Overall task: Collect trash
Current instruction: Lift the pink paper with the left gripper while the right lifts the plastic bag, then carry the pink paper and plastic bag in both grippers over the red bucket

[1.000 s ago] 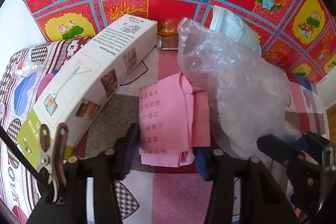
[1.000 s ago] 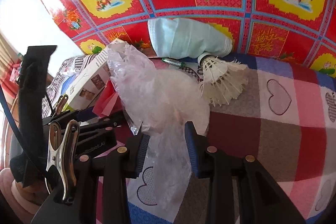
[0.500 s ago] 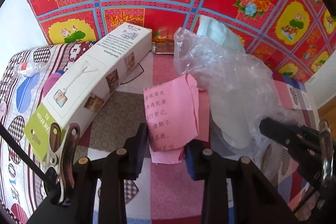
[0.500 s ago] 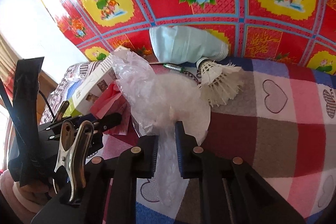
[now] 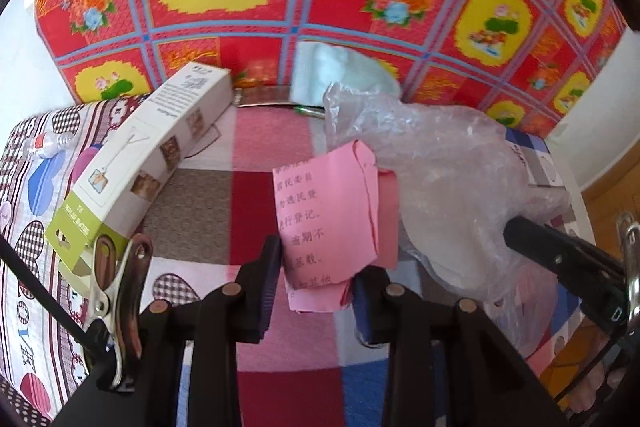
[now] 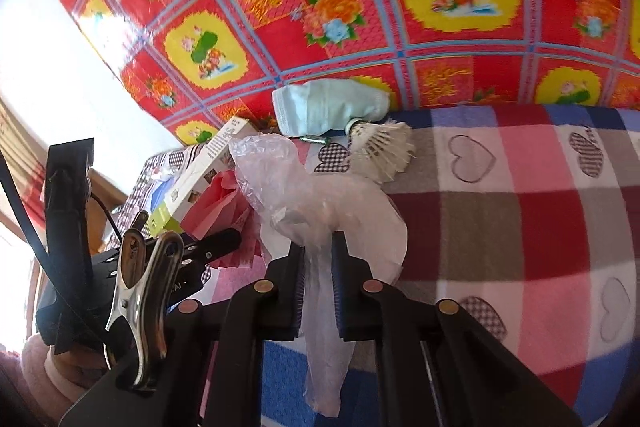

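Pink paper (image 5: 328, 215) pinched in left gripper (image 5: 314, 283); clear plastic bag (image 6: 320, 211), at its 2 o'clock, clamped in right gripper (image 6: 318, 287). Step: collecting; next, likely slide paper into bag mouth.

Both grippers now clamped: pink paper (image 5: 328, 211), plastic bag (image 6: 316, 211).

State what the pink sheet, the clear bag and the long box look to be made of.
Pink sheet: thin matte paper, printed, creased and torn-edged. Clear bag: thin glossy plastic film, translucent and crinkled, bunching where gripped. Long box: likely printed cardboard, smooth finish, crisp folded edges.
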Available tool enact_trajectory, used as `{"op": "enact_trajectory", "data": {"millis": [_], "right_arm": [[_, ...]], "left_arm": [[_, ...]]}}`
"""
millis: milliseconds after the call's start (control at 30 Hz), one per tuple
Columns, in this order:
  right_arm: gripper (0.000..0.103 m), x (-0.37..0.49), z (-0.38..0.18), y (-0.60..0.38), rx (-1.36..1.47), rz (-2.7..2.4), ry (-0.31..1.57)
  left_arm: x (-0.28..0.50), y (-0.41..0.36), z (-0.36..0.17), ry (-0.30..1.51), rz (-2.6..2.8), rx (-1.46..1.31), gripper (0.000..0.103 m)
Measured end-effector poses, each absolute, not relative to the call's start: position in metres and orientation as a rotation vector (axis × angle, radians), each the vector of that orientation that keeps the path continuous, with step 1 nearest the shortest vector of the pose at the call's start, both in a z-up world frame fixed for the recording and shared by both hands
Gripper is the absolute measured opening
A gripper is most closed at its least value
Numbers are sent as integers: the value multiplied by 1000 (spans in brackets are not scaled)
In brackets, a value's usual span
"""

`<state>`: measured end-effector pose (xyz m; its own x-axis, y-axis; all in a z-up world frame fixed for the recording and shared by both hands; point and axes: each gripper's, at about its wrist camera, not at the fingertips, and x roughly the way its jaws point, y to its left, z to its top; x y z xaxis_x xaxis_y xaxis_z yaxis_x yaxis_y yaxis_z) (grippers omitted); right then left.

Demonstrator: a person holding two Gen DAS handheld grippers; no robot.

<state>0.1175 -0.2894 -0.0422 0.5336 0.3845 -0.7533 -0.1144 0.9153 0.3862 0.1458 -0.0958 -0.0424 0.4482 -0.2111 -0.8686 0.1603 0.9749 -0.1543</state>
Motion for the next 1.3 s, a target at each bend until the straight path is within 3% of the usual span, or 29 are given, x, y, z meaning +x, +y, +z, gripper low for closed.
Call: {"op": "enact_trajectory", "data": {"millis": [1300], "right_arm": [[12,-88,11,-508,444,-5,786]], "left_arm": [[-1,-345,7,1050,-537,133,33]]}}
